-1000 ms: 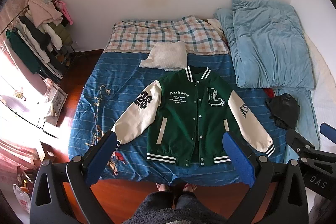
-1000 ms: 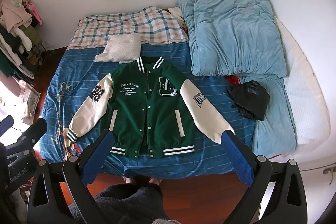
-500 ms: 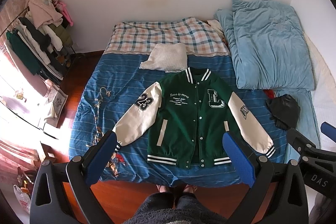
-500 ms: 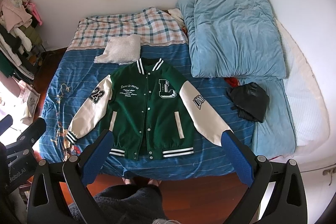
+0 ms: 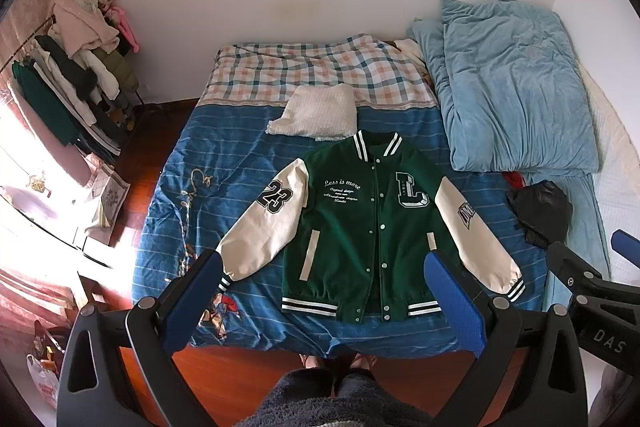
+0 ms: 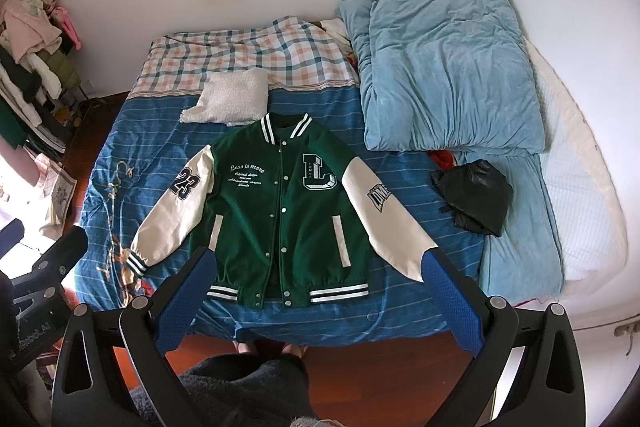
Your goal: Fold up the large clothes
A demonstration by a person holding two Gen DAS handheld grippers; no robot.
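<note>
Both wrist fisheyes look steeply down from the foot of the blue striped bed (image 5: 248, 163), sharing it; headboard wall at twelve o'clock.

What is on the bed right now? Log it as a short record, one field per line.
garment: green varsity jacket, laid flat, front up, snapped shut
sleeves: cream, spread out to both sides
surface: blue striped bed cover
near collar: white folded textile, touching or just short of the collar
right of jacket: black garment, apart from the sleeve
far right: light blue duvet, bunched
left claw: open, above the bed, holding nothing
right claw: open, holding nothing
fold progress: not started
</note>
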